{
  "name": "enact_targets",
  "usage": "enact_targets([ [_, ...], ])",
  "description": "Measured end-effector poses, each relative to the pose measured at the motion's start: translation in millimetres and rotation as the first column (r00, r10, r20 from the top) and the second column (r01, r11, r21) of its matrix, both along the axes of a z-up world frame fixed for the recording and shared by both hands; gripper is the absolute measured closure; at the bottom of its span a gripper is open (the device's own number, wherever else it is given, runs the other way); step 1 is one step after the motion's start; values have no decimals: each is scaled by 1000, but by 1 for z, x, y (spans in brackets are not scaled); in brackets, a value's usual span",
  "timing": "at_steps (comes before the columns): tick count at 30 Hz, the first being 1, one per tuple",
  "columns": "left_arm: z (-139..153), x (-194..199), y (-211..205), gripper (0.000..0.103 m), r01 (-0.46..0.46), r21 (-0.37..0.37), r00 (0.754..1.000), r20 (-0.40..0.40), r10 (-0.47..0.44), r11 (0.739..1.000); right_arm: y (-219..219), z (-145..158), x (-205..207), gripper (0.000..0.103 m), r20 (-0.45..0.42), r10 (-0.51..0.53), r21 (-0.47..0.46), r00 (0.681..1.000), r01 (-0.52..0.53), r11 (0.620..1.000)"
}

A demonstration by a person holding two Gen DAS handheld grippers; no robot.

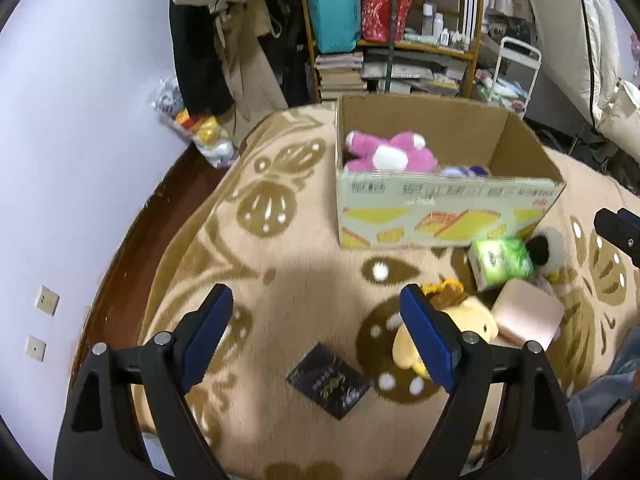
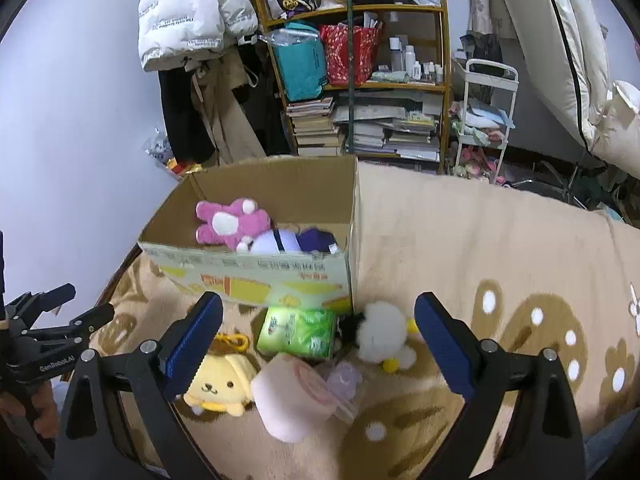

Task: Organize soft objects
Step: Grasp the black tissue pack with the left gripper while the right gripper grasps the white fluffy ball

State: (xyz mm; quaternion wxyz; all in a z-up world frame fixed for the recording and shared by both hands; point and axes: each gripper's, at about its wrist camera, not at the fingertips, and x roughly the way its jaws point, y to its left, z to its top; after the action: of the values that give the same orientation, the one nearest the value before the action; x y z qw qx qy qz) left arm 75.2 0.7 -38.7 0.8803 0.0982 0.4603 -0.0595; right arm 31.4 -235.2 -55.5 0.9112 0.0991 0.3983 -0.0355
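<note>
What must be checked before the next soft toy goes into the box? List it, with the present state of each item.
1. Right tongs open and empty: ok, jaws wide apart, holding nothing.
2. Left tongs open and empty: ok.
3. Cardboard box open on top: ok.
4. Room left in the box: ok; only the pink plush and a white-and-purple plush lie inside.
5. Toys within sight of the right tongs: ok; the yellow dog plush and white fluffy plush lie on the blanket in front of the box.
6. Whether the green tissue pack touches the white fluffy plush: cannot tell.
</note>
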Motion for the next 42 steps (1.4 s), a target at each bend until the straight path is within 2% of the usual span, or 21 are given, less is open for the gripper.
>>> enact_targets([
  [12,-33,6,1,19,-20,32,996,-87,22,999,-8,-27,6,2,-78,-33,26,996,35,999],
  [24,-60,19,10,19,-75,69,980,-179,86,995,-19,-44,18,2,-118,-97,-35,988,94,995],
  [27,-67,22,12,19,-89,77,973,-206,103,993,-24,-48,22,2,-123,-125,-60,984,119,991],
  [32,-84,27,15,19,-101,88,958,-261,121,991,-37,-57,25,2,-147,-165,-40,975,160,986],
  [37,-98,30,21,19,-140,28,933,-331,141,990,-47,-67,28,2,-171,-200,-25,965,198,980],
  [42,-112,34,22,19,-161,32,918,-361,162,986,-49,-76,31,2,-197,-224,-54,954,217,975],
])
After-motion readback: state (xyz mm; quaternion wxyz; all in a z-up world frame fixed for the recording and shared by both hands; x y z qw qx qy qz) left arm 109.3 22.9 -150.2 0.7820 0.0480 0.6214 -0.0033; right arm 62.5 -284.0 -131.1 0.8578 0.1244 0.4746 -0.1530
